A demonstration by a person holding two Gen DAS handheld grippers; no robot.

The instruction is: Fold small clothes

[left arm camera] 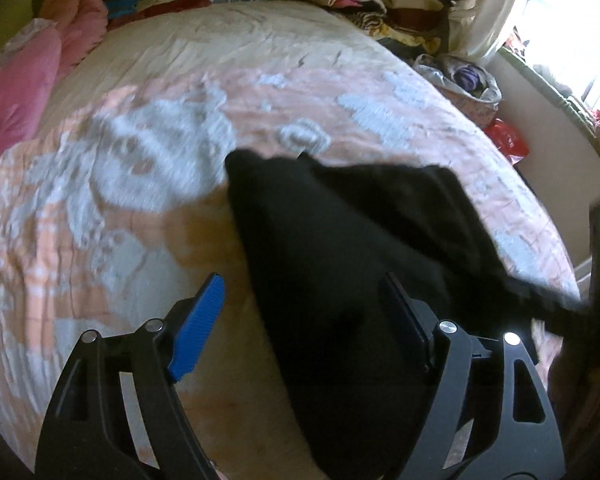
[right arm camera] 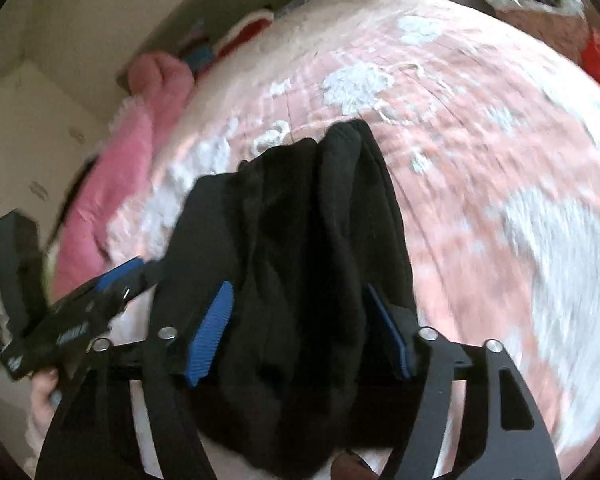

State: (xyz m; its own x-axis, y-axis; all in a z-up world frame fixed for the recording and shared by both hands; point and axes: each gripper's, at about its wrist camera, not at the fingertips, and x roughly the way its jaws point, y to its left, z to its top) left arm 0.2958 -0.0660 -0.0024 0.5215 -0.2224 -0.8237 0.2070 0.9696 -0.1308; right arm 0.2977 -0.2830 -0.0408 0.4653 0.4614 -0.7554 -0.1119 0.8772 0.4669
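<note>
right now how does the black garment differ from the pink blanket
The black garment is dark, small and lies mid-bed between the open jaws of the right gripper; the pink blanket is bright, far bulkier and bunched along the bed's edge, away from the grippers. Both are soft fabric resting on the patterned bedspread.
</note>
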